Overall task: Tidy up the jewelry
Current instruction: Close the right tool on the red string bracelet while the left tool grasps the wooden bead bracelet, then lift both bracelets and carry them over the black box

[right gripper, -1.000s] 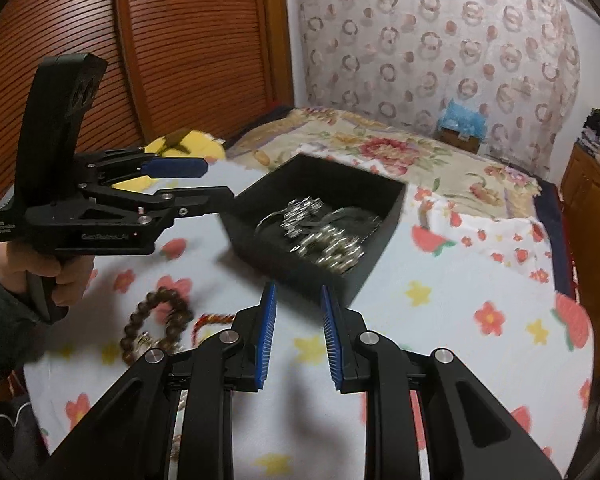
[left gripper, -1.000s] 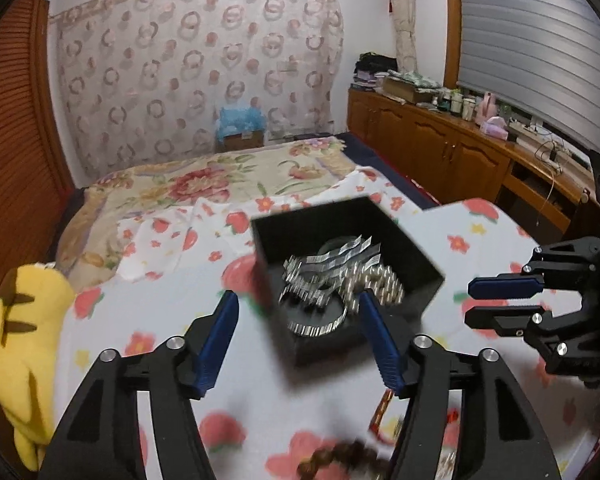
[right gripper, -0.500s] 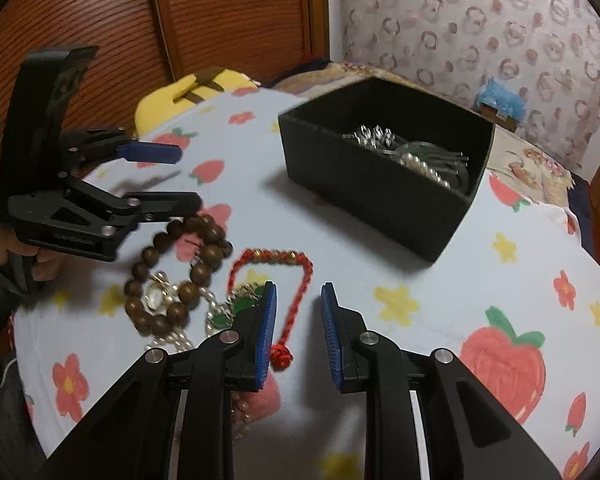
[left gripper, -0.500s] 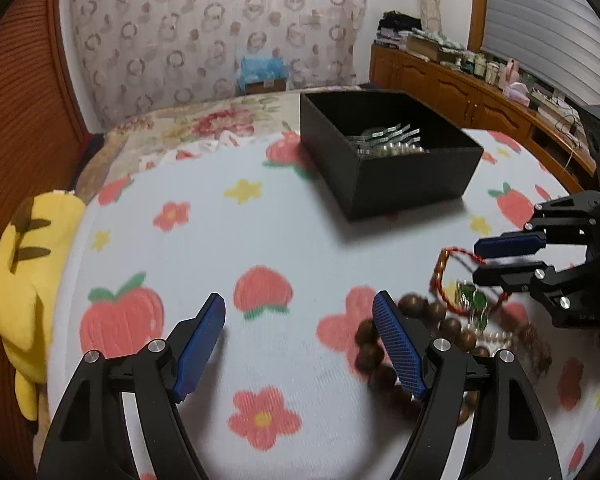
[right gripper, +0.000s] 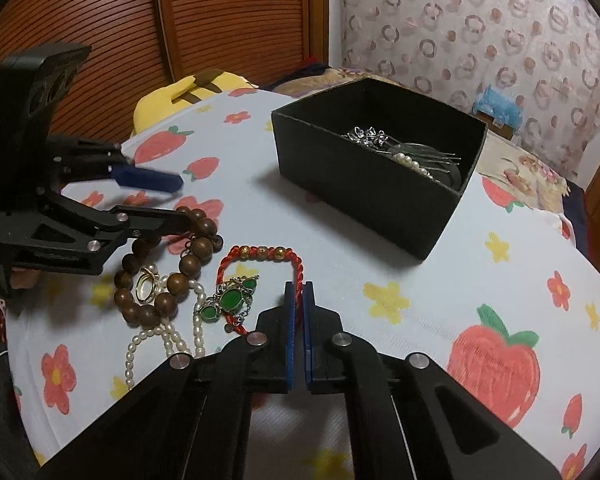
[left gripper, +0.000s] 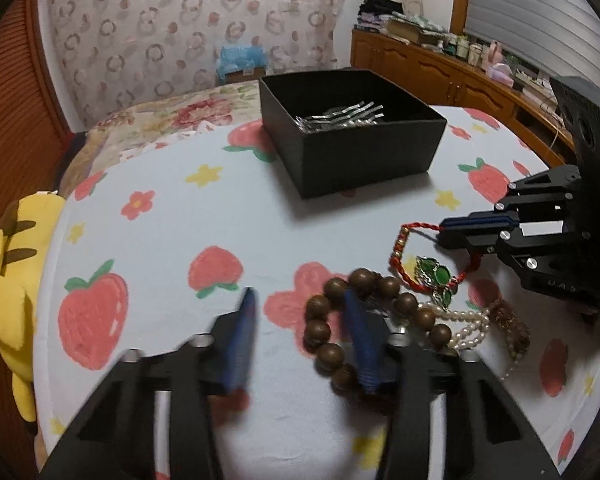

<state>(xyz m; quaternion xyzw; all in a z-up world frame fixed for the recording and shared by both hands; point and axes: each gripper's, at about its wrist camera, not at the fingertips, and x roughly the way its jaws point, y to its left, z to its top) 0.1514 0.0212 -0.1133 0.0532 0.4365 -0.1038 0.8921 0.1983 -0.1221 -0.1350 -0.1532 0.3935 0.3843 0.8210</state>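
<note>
Nearby: one black box [right gripper: 372, 196] is sitting behind the jewelry pile, silver pieces inside; a yellow plush [left gripper: 8, 276] is lying off the tablecloth [left gripper: 160, 248].
Right gripper [right gripper: 299, 300]: angling down, jaws clamping the red cord bracelet [right gripper: 260, 256].
Left gripper [left gripper: 300, 320]: tilting down, jaws just narrowing, part open, one finger lying inside the wooden bead bracelet [left gripper: 332, 320], gripping nothing.
Pile: one green brooch [right gripper: 230, 300] and pearl strands [right gripper: 168, 340] are lying beside it.

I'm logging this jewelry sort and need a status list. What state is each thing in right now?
black box: open, upright, hairpins and pearls inside.
red cord bracelet: on the cloth, one side pinched.
right gripper: shut on the red cord bracelet.
left gripper: has just been closing, one finger inside the bead loop, not yet gripping.
wooden bead bracelet: lying flat.
pearl strand: loose, tangled under the beads.
green pendant: lying flat.
</note>
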